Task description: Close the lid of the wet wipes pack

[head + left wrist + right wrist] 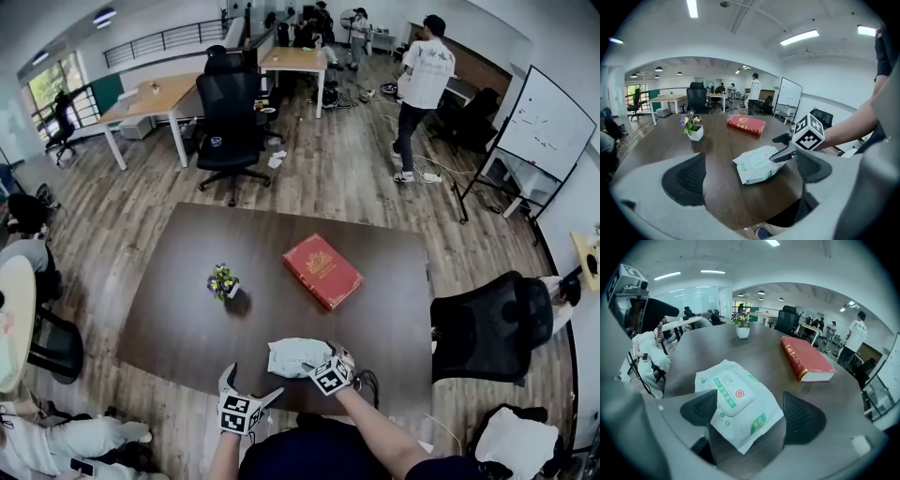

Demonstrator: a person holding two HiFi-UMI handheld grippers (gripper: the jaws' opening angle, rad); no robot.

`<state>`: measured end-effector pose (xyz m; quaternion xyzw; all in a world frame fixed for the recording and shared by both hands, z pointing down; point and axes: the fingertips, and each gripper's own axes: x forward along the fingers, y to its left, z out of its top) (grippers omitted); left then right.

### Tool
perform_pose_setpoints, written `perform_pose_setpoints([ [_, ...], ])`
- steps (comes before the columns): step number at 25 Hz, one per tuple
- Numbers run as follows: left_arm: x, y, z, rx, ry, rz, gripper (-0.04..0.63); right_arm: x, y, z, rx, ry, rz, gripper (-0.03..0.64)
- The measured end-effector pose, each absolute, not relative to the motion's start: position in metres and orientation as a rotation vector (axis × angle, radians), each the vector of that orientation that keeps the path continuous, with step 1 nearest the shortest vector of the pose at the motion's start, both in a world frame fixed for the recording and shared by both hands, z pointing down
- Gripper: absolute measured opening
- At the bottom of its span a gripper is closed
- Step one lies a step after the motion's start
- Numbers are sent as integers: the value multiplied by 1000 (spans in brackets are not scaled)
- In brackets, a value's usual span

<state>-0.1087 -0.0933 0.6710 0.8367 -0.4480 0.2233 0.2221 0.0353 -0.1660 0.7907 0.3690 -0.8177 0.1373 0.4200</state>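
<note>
Dark brown table (187,281) mid-frame, office floor around it. Red hardcover book (322,271) lying flat right of centre, well apart from the work. White wet wipes pack (295,356) flat near the table's front edge, just ahead of the person. Long axis roughly left-right in head view, diagonal across the claw gap in right gripper view. Right claw (328,359) at the pack's right end, jaws apart and straddling the near corner. Pads not seen pressing, nothing gripped. Left claw (253,382) wide open, empty, raised off the table, near-left of the pack and apart from it. Small potted flowers (223,282) further back and left, away from both claws. Lid (730,392) on top of the pack looking flat and flush, probably shut already, judgement only. For any final press-down, right hand clearly nearer, pack just below and ahead of it. Left would need to travel right and down.
</note>
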Motion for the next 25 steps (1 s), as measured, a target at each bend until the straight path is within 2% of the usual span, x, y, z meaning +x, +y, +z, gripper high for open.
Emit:
perform_pose_setpoints([
  [4, -109, -84, 668, 2332, -1226, 605, 600, 51, -149, 773, 962, -2091, 347, 477],
  [11, -106, -63, 669, 2348, -1175, 599, 600, 79, -114, 733, 1136, -2174, 539, 483],
  [25, -105, -41, 655, 2411, -1124, 592, 600, 120, -43, 667, 1338, -2267, 600, 506],
])
